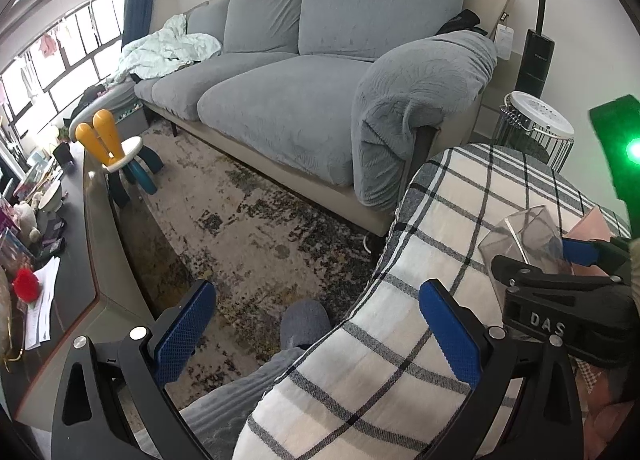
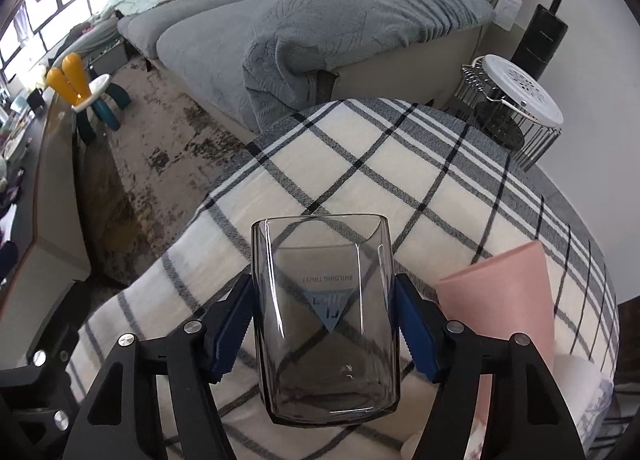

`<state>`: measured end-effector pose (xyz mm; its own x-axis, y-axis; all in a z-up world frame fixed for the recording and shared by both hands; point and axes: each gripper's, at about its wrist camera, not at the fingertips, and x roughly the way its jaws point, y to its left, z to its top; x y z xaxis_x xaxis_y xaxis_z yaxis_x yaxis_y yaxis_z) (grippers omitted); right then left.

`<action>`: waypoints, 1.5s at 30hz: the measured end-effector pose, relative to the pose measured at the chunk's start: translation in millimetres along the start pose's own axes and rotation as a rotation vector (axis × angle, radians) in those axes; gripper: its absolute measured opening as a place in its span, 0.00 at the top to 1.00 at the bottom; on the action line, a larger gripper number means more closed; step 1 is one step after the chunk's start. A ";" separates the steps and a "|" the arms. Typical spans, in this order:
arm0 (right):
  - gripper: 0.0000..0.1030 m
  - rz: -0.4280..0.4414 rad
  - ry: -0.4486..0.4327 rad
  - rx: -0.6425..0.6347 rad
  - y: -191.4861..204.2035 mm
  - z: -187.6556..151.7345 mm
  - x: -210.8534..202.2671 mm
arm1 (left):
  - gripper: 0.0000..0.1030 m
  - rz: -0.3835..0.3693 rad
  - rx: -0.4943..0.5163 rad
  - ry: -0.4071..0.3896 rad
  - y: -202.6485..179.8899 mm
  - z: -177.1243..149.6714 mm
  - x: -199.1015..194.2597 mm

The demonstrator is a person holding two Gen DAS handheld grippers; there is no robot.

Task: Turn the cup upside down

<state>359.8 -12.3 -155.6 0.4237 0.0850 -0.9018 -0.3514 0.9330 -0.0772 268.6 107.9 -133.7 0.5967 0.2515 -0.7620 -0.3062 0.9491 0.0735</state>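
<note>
Right hand-held gripper [image 2: 324, 320] clamped around cup [image 2: 326, 324]

— What's beyond the plaid tablecloth [image 2: 360, 164]?
— A grey sofa [image 1: 288, 72], a pale blanket [image 1: 168, 48] crumpled at its far end.
— And by the table's right edge?
— A pink cup [image 2: 500, 300]; a wire side table [image 2: 516, 108] stands past the far edge.

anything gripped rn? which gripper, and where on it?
The right hand-held gripper is shut on the clear cup, pads on opposite side walls around mid-height. The left hand-held gripper is open, holding nothing.
</note>
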 end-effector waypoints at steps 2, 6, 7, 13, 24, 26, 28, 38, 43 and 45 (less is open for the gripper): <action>0.35 -0.005 -0.009 -0.002 3.0 -3.9 -11.6 | 0.00 -0.004 0.002 -0.007 1.9 0.6 -7.0; 0.35 0.000 -0.025 0.047 2.6 -18.4 -48.4 | 0.00 -0.015 0.015 -0.022 9.8 -5.7 -30.5; 0.35 0.010 -0.023 0.065 1.7 -23.9 -56.7 | 0.00 -0.020 0.021 -0.021 11.9 -8.7 -37.4; 0.35 0.015 -0.047 0.181 0.6 -77.6 -114.6 | 0.00 -0.058 0.064 -0.028 19.5 -33.0 -84.5; 0.35 -0.031 0.177 0.496 -17.9 -214.7 -132.3 | 0.00 -0.159 0.174 0.041 8.1 -100.3 -128.7; 0.35 -0.049 0.198 0.541 -23.0 -228.8 -129.7 | 0.00 -0.169 0.190 0.040 5.4 -104.0 -131.0; 0.35 -0.065 0.207 0.575 -27.0 -236.0 -125.9 | 0.00 -0.173 0.196 0.037 5.8 -104.8 -130.5; 0.25 -0.122 0.224 0.621 -32.5 -237.2 -104.5 | 0.00 -0.197 0.233 0.064 2.6 -109.2 -115.5; 0.18 -0.131 0.158 0.621 -38.8 -242.4 -124.1 | 0.00 -0.250 0.290 0.048 -11.4 -114.9 -127.7; 0.18 -0.125 0.108 0.627 -44.8 -249.1 -142.1 | 0.00 -0.281 0.320 0.035 -19.8 -117.7 -137.3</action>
<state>107.4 -153.2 -129.9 0.3318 -0.0422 -0.9424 0.2635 0.9634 0.0496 105.4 32.3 -106.2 0.5969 -0.0270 -0.8018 0.1138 0.9922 0.0512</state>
